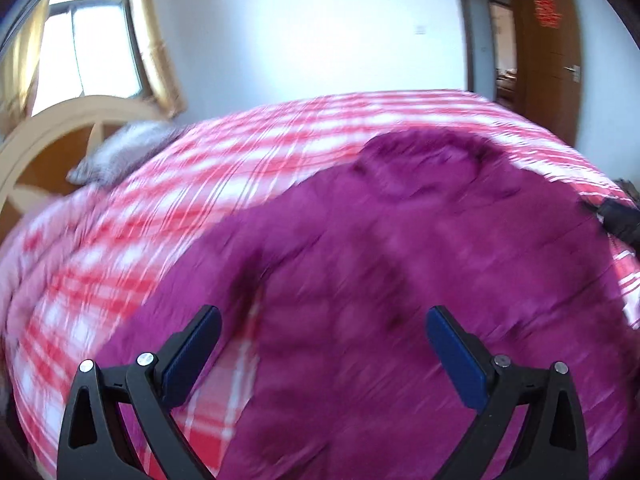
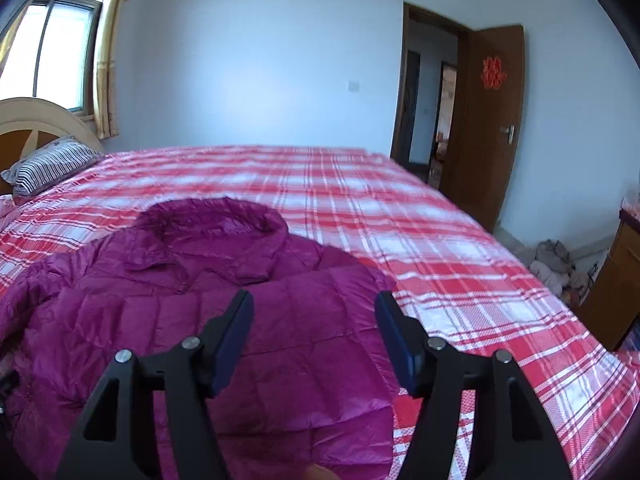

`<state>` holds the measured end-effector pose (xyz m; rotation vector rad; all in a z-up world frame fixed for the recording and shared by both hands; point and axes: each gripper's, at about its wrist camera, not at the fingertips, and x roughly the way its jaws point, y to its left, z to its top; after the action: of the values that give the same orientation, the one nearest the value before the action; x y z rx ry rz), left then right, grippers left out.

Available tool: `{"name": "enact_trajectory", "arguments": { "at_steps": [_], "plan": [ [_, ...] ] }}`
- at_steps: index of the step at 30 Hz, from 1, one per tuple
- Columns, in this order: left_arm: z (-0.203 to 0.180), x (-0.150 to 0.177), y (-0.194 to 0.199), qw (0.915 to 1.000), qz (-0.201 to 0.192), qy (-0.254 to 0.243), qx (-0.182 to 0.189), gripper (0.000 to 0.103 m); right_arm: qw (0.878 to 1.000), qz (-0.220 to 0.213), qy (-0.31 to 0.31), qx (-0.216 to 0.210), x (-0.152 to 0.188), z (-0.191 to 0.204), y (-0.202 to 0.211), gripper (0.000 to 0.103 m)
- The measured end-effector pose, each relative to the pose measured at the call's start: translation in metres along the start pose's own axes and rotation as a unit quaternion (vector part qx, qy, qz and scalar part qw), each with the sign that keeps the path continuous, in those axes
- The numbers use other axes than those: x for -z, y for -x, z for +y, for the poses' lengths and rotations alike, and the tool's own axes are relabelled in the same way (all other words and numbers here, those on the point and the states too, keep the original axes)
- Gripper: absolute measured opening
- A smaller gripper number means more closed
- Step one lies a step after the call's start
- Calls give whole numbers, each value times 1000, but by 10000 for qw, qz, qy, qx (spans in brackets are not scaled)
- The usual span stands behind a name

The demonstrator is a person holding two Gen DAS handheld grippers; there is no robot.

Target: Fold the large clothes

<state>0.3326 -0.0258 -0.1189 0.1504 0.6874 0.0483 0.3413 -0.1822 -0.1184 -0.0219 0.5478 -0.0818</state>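
Observation:
A magenta quilted puffer jacket with a hood lies spread flat on a bed with a red and white plaid sheet. In the right wrist view my right gripper hovers open over the jacket's right side, with nothing pressed between its blue pads. The left wrist view is motion-blurred. There my left gripper stands wide open above the jacket, holding nothing. A black piece at that view's right edge rests on the jacket's far side.
A striped pillow lies by the wooden headboard at the left, under a curtained window. An open brown door stands beyond the bed. A pile of clothes and a wooden cabinet sit at the right.

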Motion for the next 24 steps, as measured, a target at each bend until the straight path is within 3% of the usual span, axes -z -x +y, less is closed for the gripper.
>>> {"name": "enact_trajectory", "arguments": {
  "at_steps": [3, 5, 9, 11, 12, 16, 18, 21, 24],
  "plan": [
    [-27, -25, -6, 9996, -200, -158, 114, 102, 9980, 596, 134, -159, 8, 6, -32, 54],
    [-43, -33, -18, 9994, -153, -296, 90, 102, 9952, 883, 265, -312, 18, 12, -44, 54],
    [-65, -23, -71, 9934, 68, -838, -779, 102, 9888, 1209, 757, -435, 40, 35, -54, 53],
    [-60, -8, -96, 9915, 416, -852, -892, 102, 9877, 1171, 939, -434, 43, 42, -48, 51],
    [-53, -2, -103, 9936, 488, -705, -741, 102, 9869, 1177, 994, -471, 44, 44, -47, 49],
    [-37, 0, -107, 9966, 542, -334, -520, 102, 9853, 1128, 1088, -675, 46, 46, -37, 47],
    [-35, 2, -108, 9969, 502, -314, -527, 102, 9902, 775, 942, -680, 37, 37, -22, 47],
    [-37, 4, -106, 9968, 429, -322, -589, 102, 9978, 248, 474, -389, 11, 14, -1, 51],
    [-39, 6, -104, 9971, 399, -269, -583, 102, 9991, 377, 188, -28, -5, -3, -15, 51]
  ]
}}
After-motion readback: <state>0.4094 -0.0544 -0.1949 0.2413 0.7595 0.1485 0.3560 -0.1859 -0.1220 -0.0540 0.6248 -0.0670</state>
